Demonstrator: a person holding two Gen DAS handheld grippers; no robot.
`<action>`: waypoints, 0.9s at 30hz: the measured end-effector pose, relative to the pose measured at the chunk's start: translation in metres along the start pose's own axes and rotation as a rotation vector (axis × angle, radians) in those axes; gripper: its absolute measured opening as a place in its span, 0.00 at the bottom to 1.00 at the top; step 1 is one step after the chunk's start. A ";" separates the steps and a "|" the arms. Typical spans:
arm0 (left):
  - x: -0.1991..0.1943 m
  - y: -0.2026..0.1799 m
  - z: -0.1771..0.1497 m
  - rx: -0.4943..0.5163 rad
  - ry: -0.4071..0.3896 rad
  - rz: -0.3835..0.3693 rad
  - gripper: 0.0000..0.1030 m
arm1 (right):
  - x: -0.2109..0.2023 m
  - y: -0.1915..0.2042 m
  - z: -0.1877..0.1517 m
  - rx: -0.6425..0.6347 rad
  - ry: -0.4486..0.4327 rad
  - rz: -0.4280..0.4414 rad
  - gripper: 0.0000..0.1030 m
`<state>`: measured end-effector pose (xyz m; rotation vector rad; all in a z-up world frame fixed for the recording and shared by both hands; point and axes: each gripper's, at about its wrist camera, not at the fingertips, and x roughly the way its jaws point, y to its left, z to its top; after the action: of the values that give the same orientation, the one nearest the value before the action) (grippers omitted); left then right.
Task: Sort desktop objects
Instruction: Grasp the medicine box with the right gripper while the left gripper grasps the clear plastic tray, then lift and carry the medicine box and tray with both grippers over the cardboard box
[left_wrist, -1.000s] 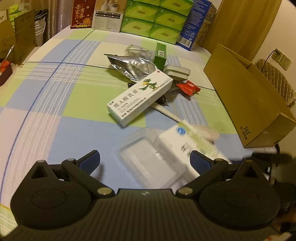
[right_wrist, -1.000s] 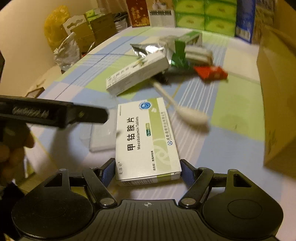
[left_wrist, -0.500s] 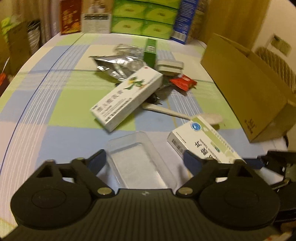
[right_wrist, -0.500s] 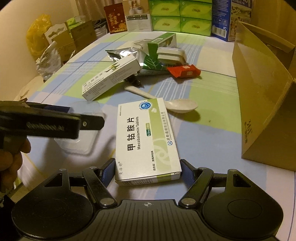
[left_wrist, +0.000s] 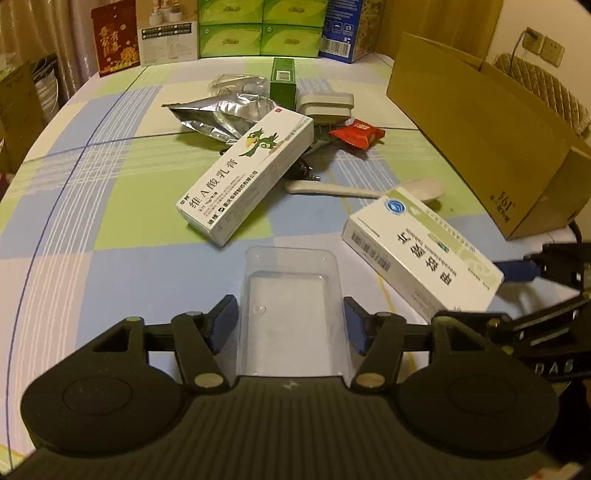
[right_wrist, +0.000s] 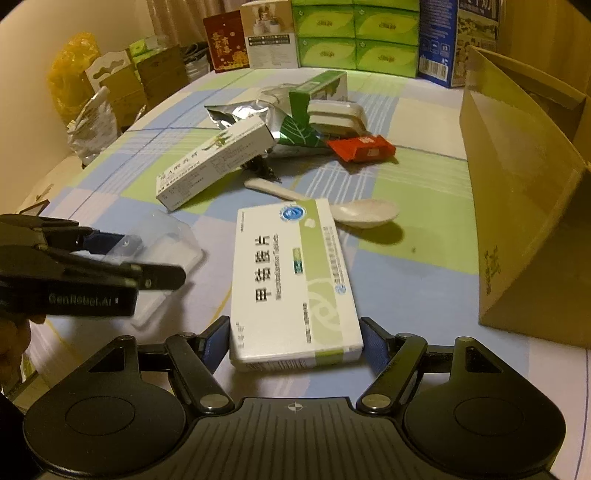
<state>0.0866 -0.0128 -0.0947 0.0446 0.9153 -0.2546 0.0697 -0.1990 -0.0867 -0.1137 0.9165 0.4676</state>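
Tablet box (right_wrist: 295, 284) sits between my right gripper's (right_wrist: 295, 334) pads, near end just inside the jaws. It looks lifted or tilted off the table, its far end toward the spoon (right_wrist: 354, 212). Pads sit close on both long sides; I judge them holding the box, though a sliver of gap shows on the right side, so the grip may be light.

Clear tray (left_wrist: 291, 306) lies flat on the cloth straight ahead of my left gripper (left_wrist: 291, 325). Jaws are at medium width, one pad just beside each long wall of the tray. I cannot tell whether they touch it; I read them as not yet closed on it.

Step in hand, by my judgement: steady the tray with the left, bring the box over with the right.

Notes for doing it well:
- Close the left gently. Thin plastic will likely flex or pop out if squeezed hard.
- Grip low on the tray walls, square to them.
- Keep the box level; held only at one end, it may droop or swing.
- The two grippers are near each other; in the left view the right one shows at the edge beside the box. Watch for a clash.

Farther out: ointment box (left_wrist: 247, 177), foil pouch (left_wrist: 221, 114), red packet (left_wrist: 356, 133), green box (left_wrist: 283, 82), all in a loose pile. Cardboard box (left_wrist: 480, 129) stands at right, likely the sorting bin.
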 end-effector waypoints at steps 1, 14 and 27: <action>0.000 -0.001 -0.001 0.011 0.001 0.005 0.57 | 0.001 0.000 0.002 -0.005 -0.006 -0.001 0.71; -0.001 0.005 -0.004 0.027 -0.008 0.027 0.58 | 0.024 0.011 0.018 -0.103 -0.020 -0.044 0.77; 0.000 0.003 -0.003 0.048 -0.006 0.047 0.50 | 0.025 0.017 0.016 -0.108 -0.022 -0.044 0.66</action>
<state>0.0852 -0.0092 -0.0966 0.1091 0.9006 -0.2327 0.0876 -0.1708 -0.0947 -0.2259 0.8652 0.4762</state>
